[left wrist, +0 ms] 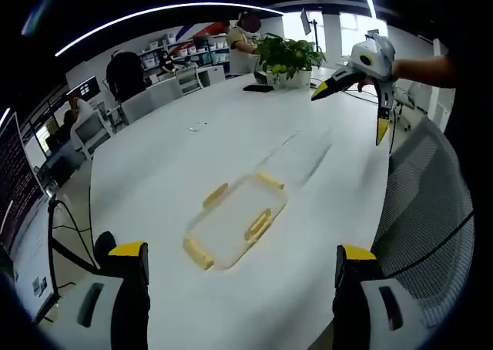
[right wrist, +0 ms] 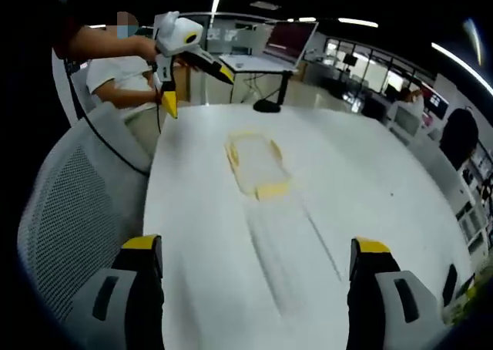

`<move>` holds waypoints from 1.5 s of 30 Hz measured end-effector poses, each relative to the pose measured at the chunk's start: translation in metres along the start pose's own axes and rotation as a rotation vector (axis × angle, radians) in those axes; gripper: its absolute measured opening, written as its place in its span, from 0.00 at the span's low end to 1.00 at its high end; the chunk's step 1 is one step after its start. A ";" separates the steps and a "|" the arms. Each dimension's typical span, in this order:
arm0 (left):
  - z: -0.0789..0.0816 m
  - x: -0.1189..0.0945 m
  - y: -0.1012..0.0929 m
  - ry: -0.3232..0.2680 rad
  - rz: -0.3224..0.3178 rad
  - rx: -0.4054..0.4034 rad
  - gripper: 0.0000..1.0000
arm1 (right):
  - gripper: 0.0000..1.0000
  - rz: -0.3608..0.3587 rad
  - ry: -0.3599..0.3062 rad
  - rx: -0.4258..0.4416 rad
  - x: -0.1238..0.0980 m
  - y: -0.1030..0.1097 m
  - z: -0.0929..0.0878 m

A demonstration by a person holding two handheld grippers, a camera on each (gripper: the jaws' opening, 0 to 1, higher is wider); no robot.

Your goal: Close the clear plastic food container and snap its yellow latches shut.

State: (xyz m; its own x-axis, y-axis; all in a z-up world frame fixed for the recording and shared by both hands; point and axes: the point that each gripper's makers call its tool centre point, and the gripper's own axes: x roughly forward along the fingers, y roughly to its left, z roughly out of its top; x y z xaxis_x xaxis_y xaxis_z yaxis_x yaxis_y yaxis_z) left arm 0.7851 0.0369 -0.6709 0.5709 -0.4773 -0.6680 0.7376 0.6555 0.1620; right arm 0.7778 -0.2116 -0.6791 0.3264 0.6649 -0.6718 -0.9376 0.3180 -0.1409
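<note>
A flat clear lid with yellow latches lies on the white table. Beside it stands the clear container tub, faint and hard to make out, apart from the lid. My left gripper is open above the near table edge, short of the lid, with nothing between its jaws. My right gripper is open too, over the tub's near end. Each gripper shows in the other's view, held up off the table by a hand: the right and the left.
A potted plant and a dark flat object sit at the table's far end. A grey mesh chair stands at the table's side. A laptop rests on a desk beyond. People sit in the background.
</note>
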 end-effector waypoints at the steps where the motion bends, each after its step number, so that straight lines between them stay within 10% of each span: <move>1: -0.001 0.001 0.001 0.005 -0.007 0.006 0.99 | 0.99 0.004 0.001 -0.003 0.002 -0.001 0.001; 45: -0.033 0.047 0.042 0.173 -0.188 0.204 0.68 | 0.71 0.141 0.125 -0.100 0.077 -0.034 0.031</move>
State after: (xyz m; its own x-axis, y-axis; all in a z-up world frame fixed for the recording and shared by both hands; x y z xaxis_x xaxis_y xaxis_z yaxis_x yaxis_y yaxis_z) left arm 0.8309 0.0610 -0.7192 0.3612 -0.4609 -0.8106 0.8913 0.4263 0.1548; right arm 0.8390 -0.1505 -0.7039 0.1800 0.6069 -0.7742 -0.9821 0.1549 -0.1069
